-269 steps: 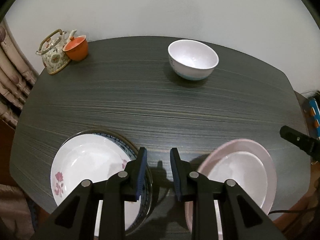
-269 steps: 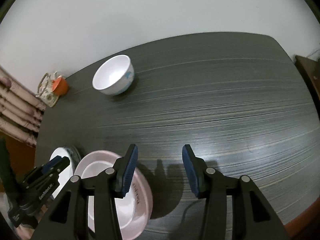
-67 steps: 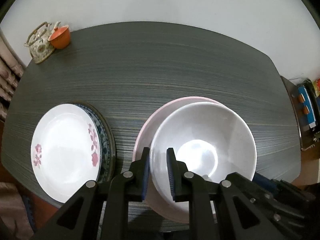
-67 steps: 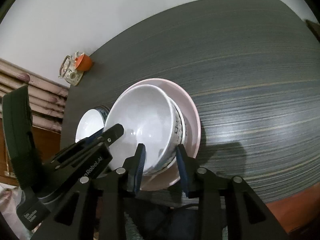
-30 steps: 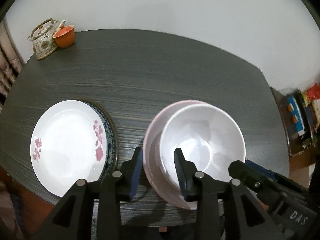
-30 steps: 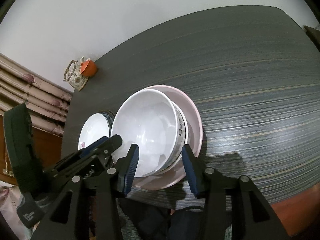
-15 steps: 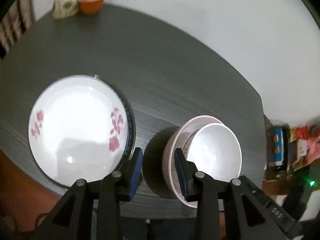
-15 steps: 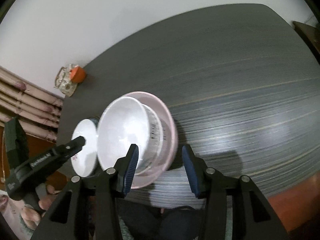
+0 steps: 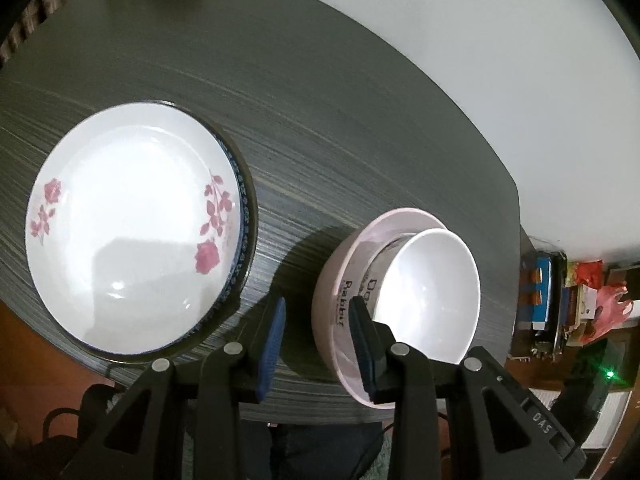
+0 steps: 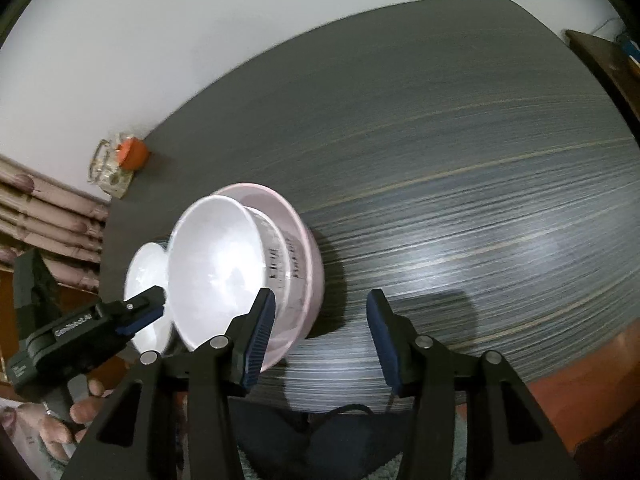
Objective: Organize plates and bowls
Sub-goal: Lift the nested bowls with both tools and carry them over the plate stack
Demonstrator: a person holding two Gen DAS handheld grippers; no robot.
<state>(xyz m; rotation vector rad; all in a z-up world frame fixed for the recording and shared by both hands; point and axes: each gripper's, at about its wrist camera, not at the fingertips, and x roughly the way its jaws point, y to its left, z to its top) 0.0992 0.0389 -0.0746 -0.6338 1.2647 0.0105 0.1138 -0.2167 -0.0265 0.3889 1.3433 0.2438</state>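
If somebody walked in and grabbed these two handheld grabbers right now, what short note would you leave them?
Left gripper: open, holding nothing, over the near table edge between the two stacks.
Right gripper: open, holding nothing, just right of the bowl stack.
Rose-patterned white plate lies on a blue-rimmed plate.
White ceramic bowl is nested in the lettered bowls, topmost one pink.
Done: plates stacked, bowls nested, both on the dark wood-grain table.
Left: perhaps only tidying the stacks; floral teapot and orange cup sit untouched at the far corner.
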